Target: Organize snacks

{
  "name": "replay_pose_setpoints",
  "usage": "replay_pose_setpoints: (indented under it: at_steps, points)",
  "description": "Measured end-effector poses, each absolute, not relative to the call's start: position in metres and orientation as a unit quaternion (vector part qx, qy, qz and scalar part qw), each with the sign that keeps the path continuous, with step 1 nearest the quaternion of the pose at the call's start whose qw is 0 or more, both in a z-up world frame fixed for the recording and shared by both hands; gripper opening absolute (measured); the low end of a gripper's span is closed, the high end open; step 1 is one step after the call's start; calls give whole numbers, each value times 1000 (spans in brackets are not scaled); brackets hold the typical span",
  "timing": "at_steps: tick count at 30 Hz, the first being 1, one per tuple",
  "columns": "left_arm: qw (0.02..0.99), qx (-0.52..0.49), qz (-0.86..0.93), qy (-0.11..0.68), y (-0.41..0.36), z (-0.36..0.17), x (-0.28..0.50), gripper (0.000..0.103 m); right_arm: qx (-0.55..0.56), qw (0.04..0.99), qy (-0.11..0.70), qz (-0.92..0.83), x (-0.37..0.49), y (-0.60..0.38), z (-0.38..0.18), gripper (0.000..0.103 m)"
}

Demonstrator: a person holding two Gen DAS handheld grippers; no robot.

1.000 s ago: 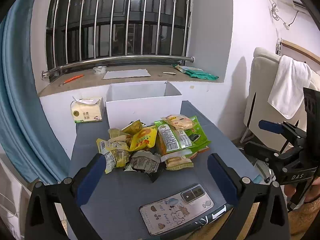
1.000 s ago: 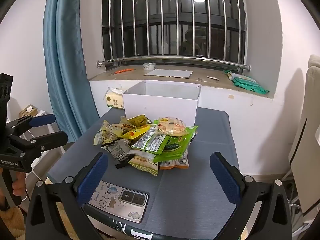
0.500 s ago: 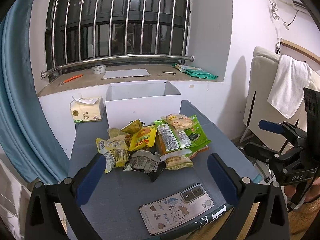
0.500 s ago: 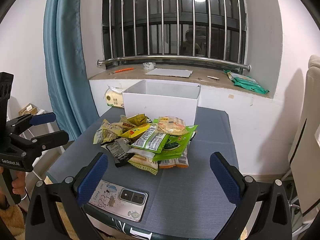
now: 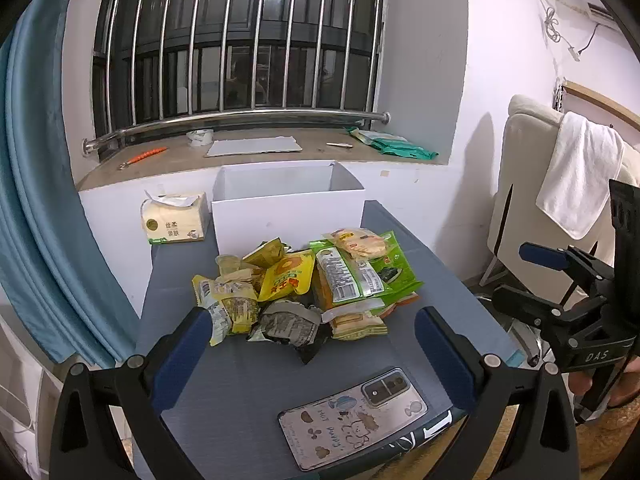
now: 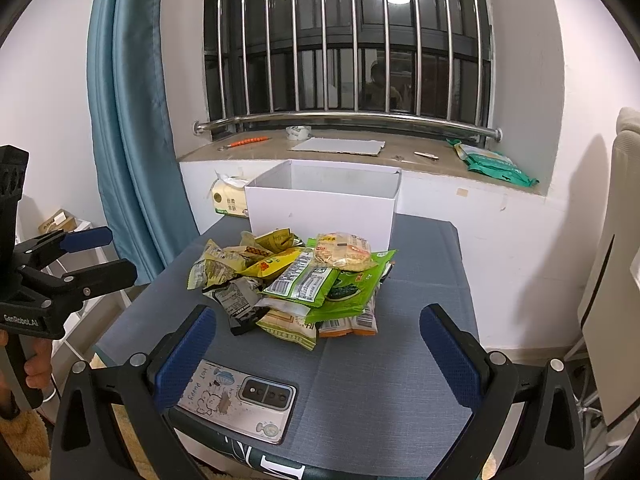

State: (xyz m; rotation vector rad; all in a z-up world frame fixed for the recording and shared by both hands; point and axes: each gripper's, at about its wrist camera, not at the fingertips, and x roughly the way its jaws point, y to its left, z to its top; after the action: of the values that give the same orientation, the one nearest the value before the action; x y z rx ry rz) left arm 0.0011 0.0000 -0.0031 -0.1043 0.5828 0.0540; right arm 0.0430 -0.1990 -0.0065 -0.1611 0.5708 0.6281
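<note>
A pile of snack packets lies in the middle of the grey table, also seen in the right wrist view. An open white box stands behind the pile, also in the right wrist view. My left gripper is open and empty, held at the table's near edge in front of the pile. My right gripper is open and empty, also at the near edge. Each gripper shows in the other's view: the right one and the left one.
A phone in a cartoon case lies at the table's front edge, also in the right wrist view. A tissue pack stands left of the box. A blue curtain hangs left; a chair with a white towel stands right.
</note>
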Motion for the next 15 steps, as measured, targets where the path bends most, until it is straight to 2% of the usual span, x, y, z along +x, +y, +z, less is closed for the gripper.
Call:
replay_pose_setpoints:
  at_steps: [15]
  points:
    - [956,-51,28,288,1,-4,0,103,-77,907,278,305,43,-199,-7,103]
